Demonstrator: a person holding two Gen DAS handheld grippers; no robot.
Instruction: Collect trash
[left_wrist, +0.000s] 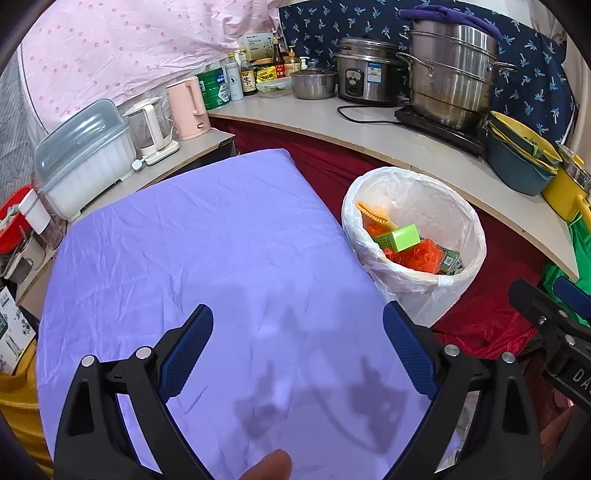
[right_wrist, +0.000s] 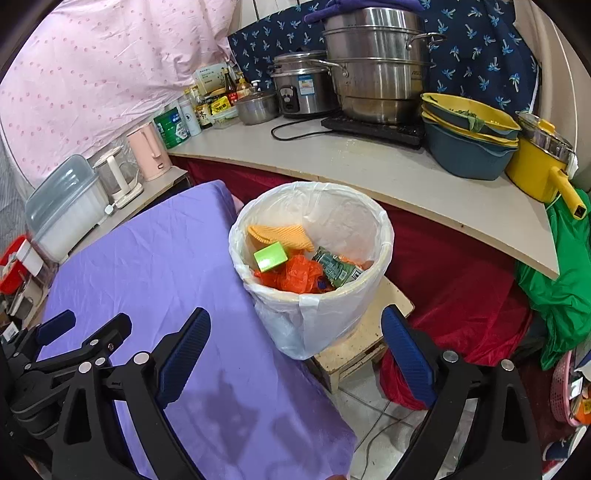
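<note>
A white bin lined with a clear bag (left_wrist: 424, 291) (right_wrist: 325, 317) stands on a low stool beside the purple-covered table (left_wrist: 221, 258) (right_wrist: 155, 273). Inside it lie a green box (left_wrist: 399, 238) (right_wrist: 270, 256), crumpled orange plastic (left_wrist: 417, 256) (right_wrist: 291, 277), an orange ribbed piece (right_wrist: 280, 234) and a green printed wrapper (right_wrist: 334, 267). My left gripper (left_wrist: 299, 347) hangs open over the bare purple cloth, with nothing between its fingers. Just short of the bin, my right gripper (right_wrist: 295, 350) is open and holds nothing. Each gripper also shows at the edge of the other's view.
A curved counter (right_wrist: 369, 166) behind the bin carries steel pots (right_wrist: 376, 62), a rice cooker, bottles, stacked basins (right_wrist: 469, 140) and a yellow pot. Kettles and a lidded box (left_wrist: 85, 158) stand to the left. Red cloth and a green bag (right_wrist: 561, 280) lie to the right.
</note>
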